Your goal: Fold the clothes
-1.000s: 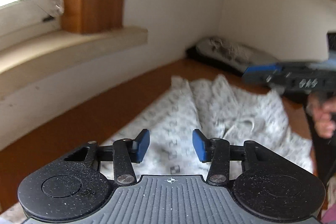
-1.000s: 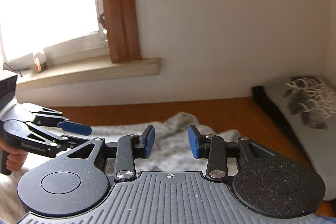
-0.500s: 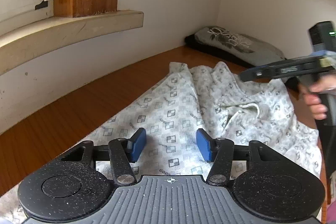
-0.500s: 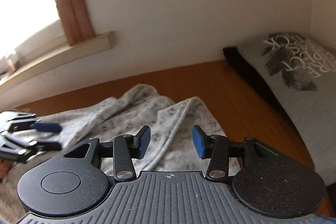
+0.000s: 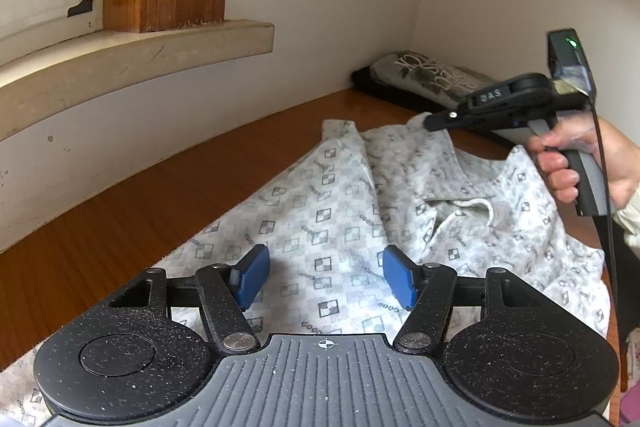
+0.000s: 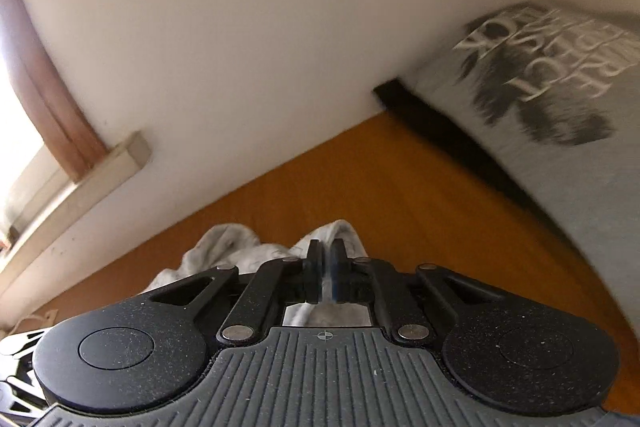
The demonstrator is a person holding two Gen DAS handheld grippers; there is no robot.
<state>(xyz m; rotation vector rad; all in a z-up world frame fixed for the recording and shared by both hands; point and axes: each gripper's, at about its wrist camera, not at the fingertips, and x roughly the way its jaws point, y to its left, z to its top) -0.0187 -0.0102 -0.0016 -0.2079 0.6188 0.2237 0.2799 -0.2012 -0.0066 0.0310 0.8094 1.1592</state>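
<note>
A light grey garment with a square check print (image 5: 332, 211) lies spread and rumpled on the wooden table (image 5: 168, 195). My left gripper (image 5: 324, 277) is open, just above the garment's near part, with nothing between its blue pads. My right gripper (image 6: 325, 259) is shut on the garment's far corner (image 6: 340, 231) at the table's back. In the left wrist view the right gripper (image 5: 432, 123) shows side-on at that far edge, held by a hand (image 5: 580, 163).
A folded grey printed shirt (image 6: 560, 99) lies on a dark item in the far right corner, against the white wall. A window sill (image 5: 132, 47) juts out over the table's left side. The table's right edge runs by the hand.
My right gripper has moved down to the garment's far corner and shut on it. My left gripper has opened a little wider and stayed over the near part.
</note>
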